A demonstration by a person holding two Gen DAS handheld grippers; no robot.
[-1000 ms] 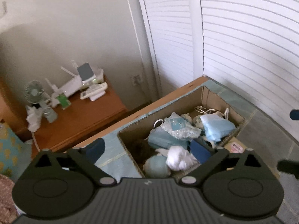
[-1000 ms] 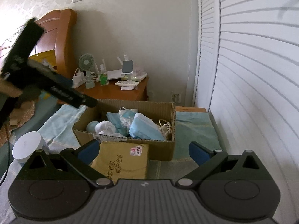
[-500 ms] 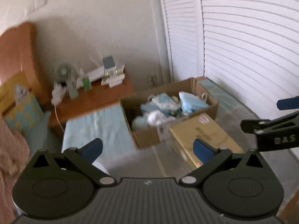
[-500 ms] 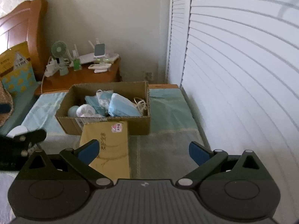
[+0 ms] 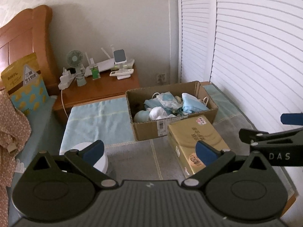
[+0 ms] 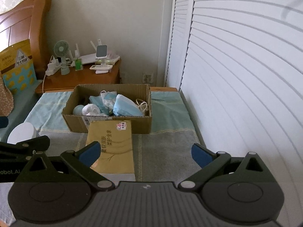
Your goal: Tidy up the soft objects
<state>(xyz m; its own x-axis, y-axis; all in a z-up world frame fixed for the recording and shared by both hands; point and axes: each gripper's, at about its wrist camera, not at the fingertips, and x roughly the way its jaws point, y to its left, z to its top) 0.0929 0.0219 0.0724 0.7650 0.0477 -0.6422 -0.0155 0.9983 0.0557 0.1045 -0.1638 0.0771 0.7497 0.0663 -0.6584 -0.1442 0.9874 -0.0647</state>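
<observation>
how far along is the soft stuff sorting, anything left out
Done: blue masks, white cloth and other soft items sit piled in the cardboard box. In hand: nothing; the left hand-held gripper and right hand-held gripper are open and empty. Possibly left: the yellow pack and white round object outside the box.

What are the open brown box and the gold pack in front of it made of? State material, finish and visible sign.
Open brown box: matte corrugated cardboard, going by the fluted cut rim. Gold rectangular pack: seemingly a thin plastic wrapper with slight sheen and printed characters; contents hidden.
</observation>
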